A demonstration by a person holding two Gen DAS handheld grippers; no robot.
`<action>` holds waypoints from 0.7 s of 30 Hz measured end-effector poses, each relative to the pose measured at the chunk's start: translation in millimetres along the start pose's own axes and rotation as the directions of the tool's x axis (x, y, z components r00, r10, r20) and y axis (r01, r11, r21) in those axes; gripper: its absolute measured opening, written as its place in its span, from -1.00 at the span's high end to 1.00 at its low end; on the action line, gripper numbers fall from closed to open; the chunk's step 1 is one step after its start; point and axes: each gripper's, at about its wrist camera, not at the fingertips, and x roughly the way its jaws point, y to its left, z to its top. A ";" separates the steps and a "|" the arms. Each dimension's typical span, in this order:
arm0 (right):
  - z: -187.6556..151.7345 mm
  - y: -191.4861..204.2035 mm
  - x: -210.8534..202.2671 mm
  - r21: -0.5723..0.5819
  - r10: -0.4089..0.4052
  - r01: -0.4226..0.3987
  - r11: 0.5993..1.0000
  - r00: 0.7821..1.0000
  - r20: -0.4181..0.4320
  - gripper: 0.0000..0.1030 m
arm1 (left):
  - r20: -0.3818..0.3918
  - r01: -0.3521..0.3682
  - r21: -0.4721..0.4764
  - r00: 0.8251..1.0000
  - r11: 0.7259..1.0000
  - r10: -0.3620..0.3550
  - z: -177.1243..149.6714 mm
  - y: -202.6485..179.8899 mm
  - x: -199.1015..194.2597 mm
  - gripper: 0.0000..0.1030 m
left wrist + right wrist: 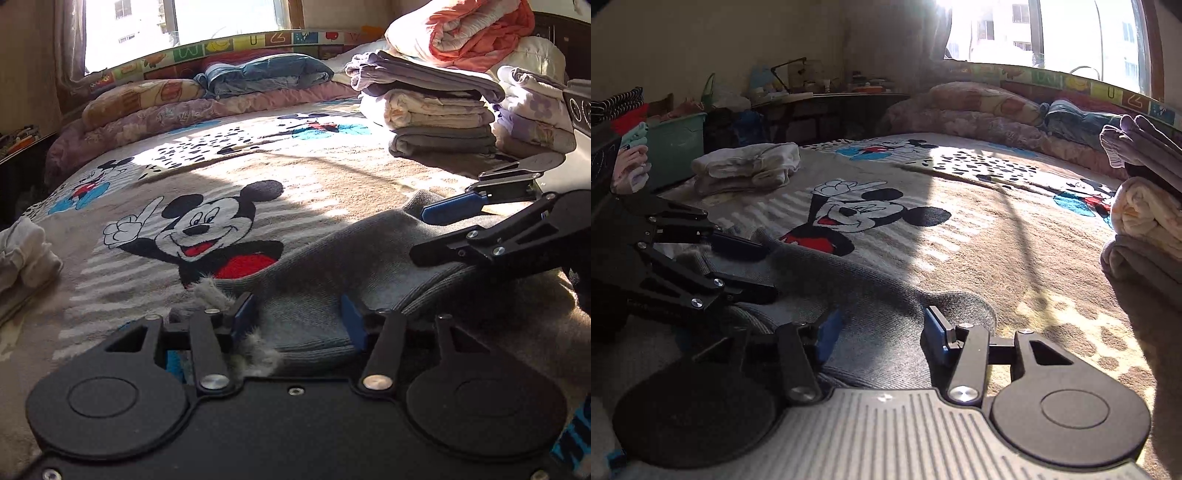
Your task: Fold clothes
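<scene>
The grey knit garment (pixel 332 258) lies on the cartoon-print bedspread (pixel 221 155), spread low and partly bunched, directly between and ahead of both claws. The left gripper (pixel 299 317) stands wide, its blue pads either side of a ribbed hem, with a frayed drawcord tuft (pixel 210 291) just beside the left pad; nothing is pinched. The right gripper (pixel 879 328) is also wide, straddling the same cloth, its right pad near a rounded edge of the fabric. Handling judgement: the garment is soft, limp and light, with a thick rib that will not slip readily; it will sag and drag unless held at two points. Take hold at the doubled ribbed hem or a seam, one claw at each end. Folded stacks (pixel 439 122) stand well beyond the right claw.
</scene>
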 end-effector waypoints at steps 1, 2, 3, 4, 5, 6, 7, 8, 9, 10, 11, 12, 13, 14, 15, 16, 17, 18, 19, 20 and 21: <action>-0.6 3.4 -5.5 -0.018 -0.016 0.016 1.000 1.000 0.001 0.03 | -0.001 -0.006 0.004 1.000 1.000 0.006 -0.8 -0.7 -2.5 -0.02; -1.7 6.1 -12.6 -0.026 -0.032 0.032 0.999 0.999 0.006 0.02 | -0.002 -0.013 0.008 1.000 1.000 0.013 -1.7 -1.8 -5.0 -0.02; -5.5 5.9 -19.8 -0.014 -0.048 0.048 0.999 0.999 0.008 0.01 | -0.002 -0.014 0.008 1.000 1.000 0.014 -2.6 -2.0 -7.3 -0.02; -9.7 5.2 -27.0 0.001 -0.063 0.063 0.998 0.998 0.009 -0.01 | -0.002 -0.016 0.008 1.000 1.000 0.016 -3.5 -2.2 -9.5 -0.02; -14.0 4.5 -34.1 0.016 -0.079 0.079 0.997 0.997 0.010 -0.05 | -0.002 -0.020 0.006 1.000 1.000 0.020 -3.9 -2.5 -11.1 -0.02; -18.2 3.8 -41.3 0.031 -0.095 0.095 0.995 0.995 0.011 -0.25 | -0.002 -0.023 0.004 1.000 1.000 0.023 -4.3 -2.7 -12.8 -0.02; -20.3 2.4 -47.2 0.049 -0.108 0.108 0.993 0.994 0.004 -0.37 | -0.001 -0.027 0.003 1.000 1.000 0.027 -4.8 -3.1 -14.5 -0.02; -22.1 0.8 -52.8 0.067 -0.121 0.121 0.990 0.993 -0.005 -0.43 | 0.001 -0.032 0.002 0.999 0.999 0.032 -5.4 -3.9 -16.8 -0.02; -23.9 -0.7 -58.5 0.085 -0.133 0.134 0.987 0.991 -0.014 -0.43 | 0.001 -0.036 -0.004 0.999 0.999 0.036 -5.0 -3.6 -19.4 -0.02; -25.5 -1.1 -62.4 0.093 -0.141 0.144 0.985 0.989 -0.031 -0.43 | 0.001 -0.040 -0.010 0.999 0.999 0.040 -4.6 -3.3 -22.1 -0.02; -27.1 -1.3 -66.1 0.100 -0.149 0.153 0.983 0.988 -0.050 -0.42 | 0.001 -0.040 -0.022 0.999 0.999 0.040 -3.9 -2.2 -25.3 -0.02; -28.7 -1.5 -69.8 0.106 -0.156 0.162 0.981 0.985 -0.069 -0.42 | 0.004 -0.028 -0.060 1.000 0.998 0.028 -2.2 3.0 -30.9 -0.02; -31.3 -6.4 -75.0 0.157 -0.142 0.152 0.976 0.987 -0.069 -0.42 | 0.019 -0.024 -0.119 0.999 0.993 0.026 -1.5 11.5 -38.5 -0.05; -32.9 -12.2 -79.0 0.214 -0.127 0.138 0.967 0.990 -0.061 -0.41 | 0.035 -0.019 -0.178 0.999 0.984 0.025 -0.8 20.1 -46.1 -0.06; -34.5 -22.2 -85.1 0.312 -0.106 0.112 0.944 0.994 -0.034 -0.41 | 0.050 -0.013 -0.236 0.998 0.972 0.025 0.0 28.6 -53.7 -0.06; -36.6 -32.7 -90.1 0.412 -0.084 0.076 0.908 0.996 0.000 -0.41 | 0.067 -0.005 -0.308 0.997 0.951 0.026 -0.2 38.8 -61.5 -0.06; -38.3 -41.1 -93.1 0.486 -0.069 0.048 0.872 0.997 0.027 -0.41 | 0.085 0.010 -0.427 0.996 0.904 0.030 -3.7 55.0 -69.9 -0.12; -41.0 -52.3 -95.3 0.582 -0.061 0.010 0.813 0.996 0.068 -0.41 | 0.099 0.027 -0.528 0.995 0.849 0.030 -7.6 68.9 -76.0 -0.17; -43.0 -60.0 -95.2 0.646 -0.058 -0.019 0.763 0.993 0.098 -0.42 | 0.097 0.048 -0.593 0.995 0.804 0.012 -13.1 75.3 -74.0 -0.27; -45.0 -67.1 -94.7 0.701 -0.058 -0.047 0.712 0.990 0.126 -0.42 | 0.096 0.067 -0.654 0.995 0.754 -0.006 -18.6 81.6 -72.0 -0.35; -46.0 -72.3 -89.9 0.739 -0.054 -0.063 0.671 0.990 0.134 -0.44 | 0.096 0.085 -0.710 0.995 0.699 -0.024 -24.1 88.0 -70.0 -0.40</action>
